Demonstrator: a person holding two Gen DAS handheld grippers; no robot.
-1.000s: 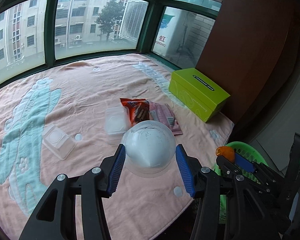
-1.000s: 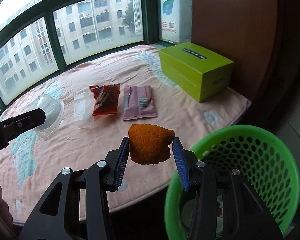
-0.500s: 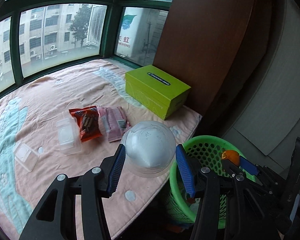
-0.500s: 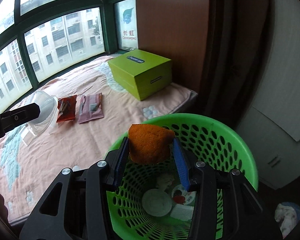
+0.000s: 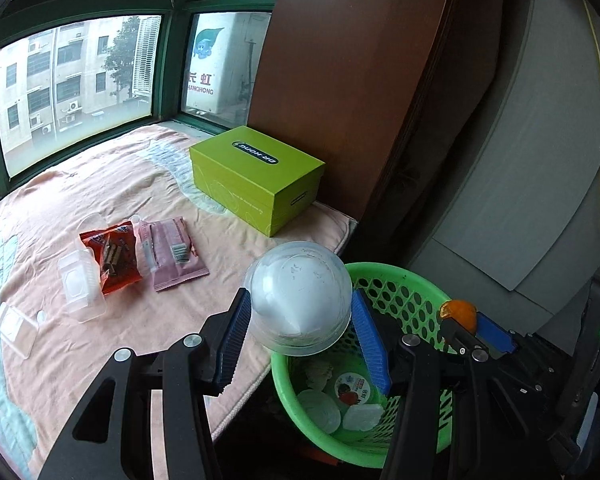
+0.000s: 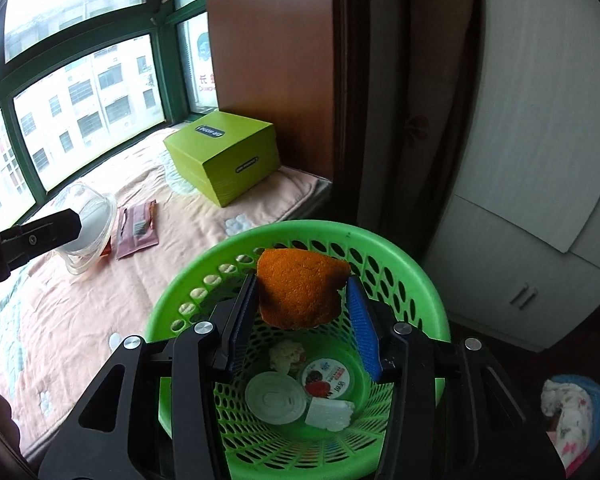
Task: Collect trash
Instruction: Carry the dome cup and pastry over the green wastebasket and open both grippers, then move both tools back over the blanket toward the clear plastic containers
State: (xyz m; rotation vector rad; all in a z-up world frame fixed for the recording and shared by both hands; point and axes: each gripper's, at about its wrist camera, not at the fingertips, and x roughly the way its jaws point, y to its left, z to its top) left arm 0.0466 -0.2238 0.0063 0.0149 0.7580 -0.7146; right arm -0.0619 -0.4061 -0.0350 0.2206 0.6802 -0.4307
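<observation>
My left gripper (image 5: 301, 305) is shut on a clear plastic cup (image 5: 300, 280) with white residue inside, held over the bed edge at the near rim of the green basket (image 5: 400, 276). My right gripper (image 6: 302, 285) is shut on a piece of orange peel (image 6: 296, 300), which hangs above the open green basket (image 6: 380, 240). In the left wrist view, the right gripper (image 5: 460, 322) and the orange peel (image 5: 458, 312) show over the basket's far side. The cup (image 6: 94, 216) appears at the left in the right wrist view.
On the pink blanket (image 5: 60, 200) lie a red wrapper (image 5: 114, 256), a pink wrapper (image 5: 172, 252) and two clear plastic containers (image 5: 78, 288). A lime-green box (image 5: 256, 176) stands beside a brown panel (image 5: 340, 80). The basket holds a lid (image 6: 274, 398) and foam scraps.
Both grippers swung from over the blanket to the basket at the bed's edge. The peel now hangs over the basket and the cup has reached its rim. Both grips are unchanged.
</observation>
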